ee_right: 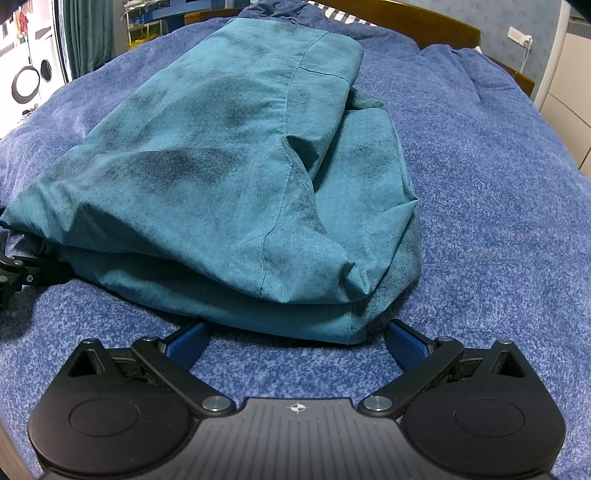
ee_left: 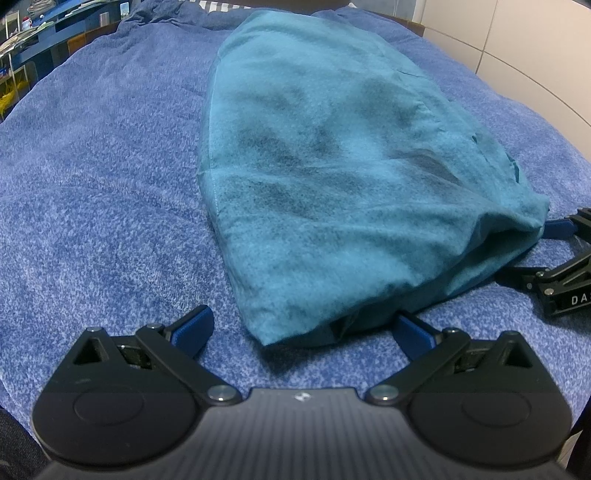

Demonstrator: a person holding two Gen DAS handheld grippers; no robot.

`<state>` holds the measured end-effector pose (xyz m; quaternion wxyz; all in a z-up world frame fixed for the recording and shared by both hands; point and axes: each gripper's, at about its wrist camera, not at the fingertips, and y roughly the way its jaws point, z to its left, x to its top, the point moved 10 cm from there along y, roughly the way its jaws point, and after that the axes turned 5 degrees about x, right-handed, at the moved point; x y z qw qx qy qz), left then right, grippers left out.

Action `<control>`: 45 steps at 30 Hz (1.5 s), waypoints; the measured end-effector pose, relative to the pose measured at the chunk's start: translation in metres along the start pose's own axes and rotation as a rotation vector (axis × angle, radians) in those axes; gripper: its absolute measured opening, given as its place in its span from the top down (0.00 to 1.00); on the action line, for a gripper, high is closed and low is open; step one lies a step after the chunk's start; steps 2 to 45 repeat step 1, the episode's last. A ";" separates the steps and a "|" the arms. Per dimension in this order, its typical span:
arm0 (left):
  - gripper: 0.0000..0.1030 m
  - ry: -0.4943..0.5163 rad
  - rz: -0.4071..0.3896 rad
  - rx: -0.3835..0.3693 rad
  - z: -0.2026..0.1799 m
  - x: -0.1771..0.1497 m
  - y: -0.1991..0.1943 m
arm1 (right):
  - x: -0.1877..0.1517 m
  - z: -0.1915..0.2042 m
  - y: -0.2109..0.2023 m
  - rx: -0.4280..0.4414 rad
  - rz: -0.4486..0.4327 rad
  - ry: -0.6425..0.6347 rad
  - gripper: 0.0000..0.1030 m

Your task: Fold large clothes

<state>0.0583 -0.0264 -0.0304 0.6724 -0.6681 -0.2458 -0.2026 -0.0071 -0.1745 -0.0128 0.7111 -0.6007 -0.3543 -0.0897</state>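
Observation:
A teal garment (ee_left: 325,162) lies folded in a long bundle on the blue blanket (ee_left: 103,166). My left gripper (ee_left: 301,330) is open, its blue-padded fingers either side of the bundle's near left corner, holding nothing. My right gripper (ee_right: 295,334) is open at the bundle's near right end (ee_right: 295,310), fingers either side of the folded edge, empty. The garment (ee_right: 229,155) shows a seam and a loose fold on top. The right gripper also shows in the left wrist view (ee_left: 554,251), and the left gripper in the right wrist view (ee_right: 14,273).
The blue blanket (ee_right: 498,192) covers a bed with a wooden headboard (ee_right: 436,26). A striped pillow (ee_right: 343,16) peeks out at the far end. Shelves and boxes (ee_left: 33,44) stand to the left, a white wall (ee_left: 517,40) to the right.

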 end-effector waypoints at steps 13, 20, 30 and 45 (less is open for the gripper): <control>0.00 0.001 0.001 0.001 0.000 0.000 0.000 | 0.000 0.000 0.000 0.000 0.000 0.000 0.00; 0.00 0.001 0.001 0.001 0.000 0.000 0.000 | 0.000 0.000 0.000 0.000 0.000 0.000 0.00; 0.00 0.001 0.001 0.001 0.000 0.000 0.000 | 0.000 0.000 0.000 0.000 0.000 0.000 0.00; 0.00 0.001 0.001 0.001 0.000 0.000 0.000 | 0.000 0.000 0.000 0.000 0.000 0.000 0.00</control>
